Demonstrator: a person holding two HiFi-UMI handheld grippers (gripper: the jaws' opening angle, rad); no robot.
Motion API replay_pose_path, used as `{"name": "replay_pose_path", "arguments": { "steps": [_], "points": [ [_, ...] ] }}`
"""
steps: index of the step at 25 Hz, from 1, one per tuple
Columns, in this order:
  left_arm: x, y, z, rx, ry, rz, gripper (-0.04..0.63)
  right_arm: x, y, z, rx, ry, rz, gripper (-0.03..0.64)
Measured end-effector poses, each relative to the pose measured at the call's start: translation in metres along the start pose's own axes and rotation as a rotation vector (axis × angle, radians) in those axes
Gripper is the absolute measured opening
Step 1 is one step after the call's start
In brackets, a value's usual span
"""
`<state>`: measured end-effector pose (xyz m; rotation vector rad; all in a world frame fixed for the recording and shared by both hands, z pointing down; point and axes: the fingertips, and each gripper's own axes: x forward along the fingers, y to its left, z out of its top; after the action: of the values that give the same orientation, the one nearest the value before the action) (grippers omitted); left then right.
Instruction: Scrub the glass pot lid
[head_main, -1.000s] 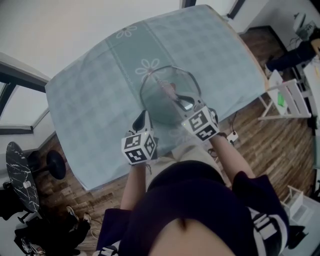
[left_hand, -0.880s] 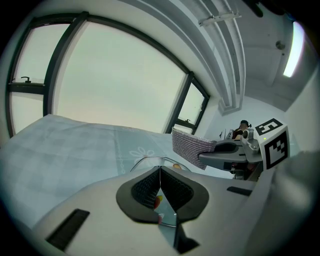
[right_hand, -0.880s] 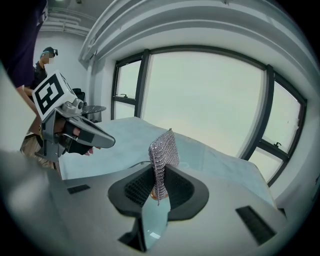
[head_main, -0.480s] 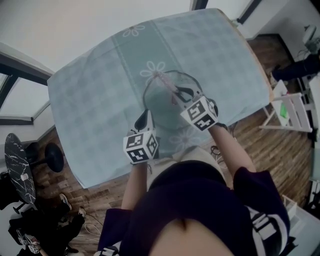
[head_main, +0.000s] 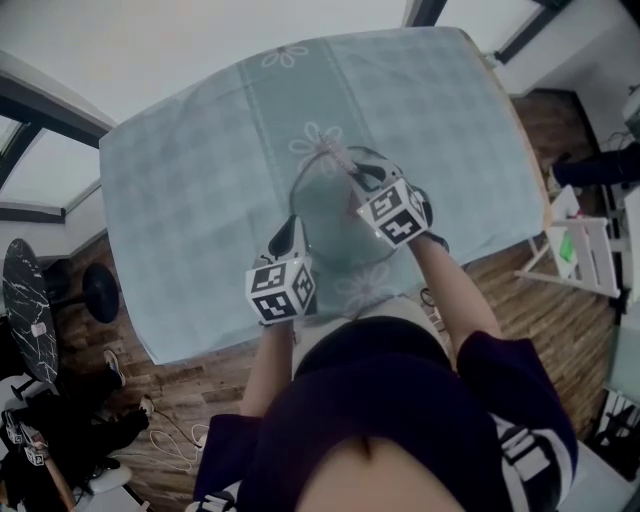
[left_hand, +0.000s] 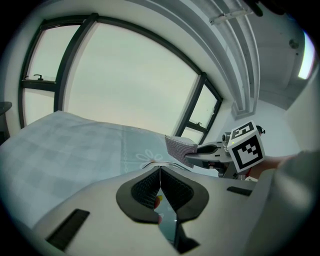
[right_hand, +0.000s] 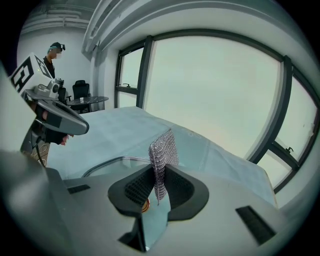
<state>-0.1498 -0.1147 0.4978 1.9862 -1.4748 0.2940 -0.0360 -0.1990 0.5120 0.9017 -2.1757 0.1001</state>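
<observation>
**Firmly clamped lid, scrub mesh at its far rim**

Broadly, the bench (head_main: 200, 170) lies under a pale checked cloth (head_main: 440, 110) printed with flowers. The cloth is bare to the left of the glass pot lid (head_main: 335, 215), beyond it and to its right. The lid lies toward the bench's near edge, so the least room is on the person's side. Beyond that near edge and past the right edge is the wood floor (head_main: 500, 270).

The left gripper (head_main: 287, 232) meets the lid at its near-left rim. In the left gripper view its fingers (left_hand: 172, 187) are closed together on the thin glass edge. The right gripper (head_main: 352, 172) reaches across the lid from the right. Its fingers (right_hand: 177, 187) are clamped on a grey scrub mesh (right_hand: 162, 152), which stands upright above them at the lid's far rim. Seen from the left gripper, the mesh (left_hand: 180, 146) juts from the right gripper's tips. The lid's curved rim (right_hand: 107, 162) shows just ahead of the right gripper. No view shows whether the lid rests flat on the cloth.

Nothing else sits on the cloth. Off the bench stand a white rack (head_main: 585, 250) to the right and a black stool (head_main: 95, 290) and a marbled round table (head_main: 28, 310) to the left. In the right gripper view a person (right_hand: 50, 60) stands far back by a black chair (right_hand: 80, 90).
</observation>
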Motion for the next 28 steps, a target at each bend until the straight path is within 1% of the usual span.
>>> {"name": "replay_pose_path", "arguments": {
  "steps": [8, 16, 20, 28],
  "points": [
    [0.005, 0.006, -0.001, -0.028, 0.002, 0.036, 0.002, 0.028, -0.007, -0.014, -0.028, 0.068, 0.05, 0.072],
    [0.011, 0.006, -0.001, -0.044, 0.001, 0.046, 0.002, 0.047, -0.005, -0.027, -0.043, 0.145, 0.113, 0.072],
    [0.014, 0.005, 0.0, -0.044, 0.002, 0.049, 0.002, 0.051, -0.001, -0.031, -0.049, 0.165, 0.139, 0.072],
    [0.014, 0.004, -0.003, -0.045, 0.005, 0.048, 0.002, 0.055, 0.015, -0.029, -0.15, 0.213, 0.202, 0.072]
  ]
}}
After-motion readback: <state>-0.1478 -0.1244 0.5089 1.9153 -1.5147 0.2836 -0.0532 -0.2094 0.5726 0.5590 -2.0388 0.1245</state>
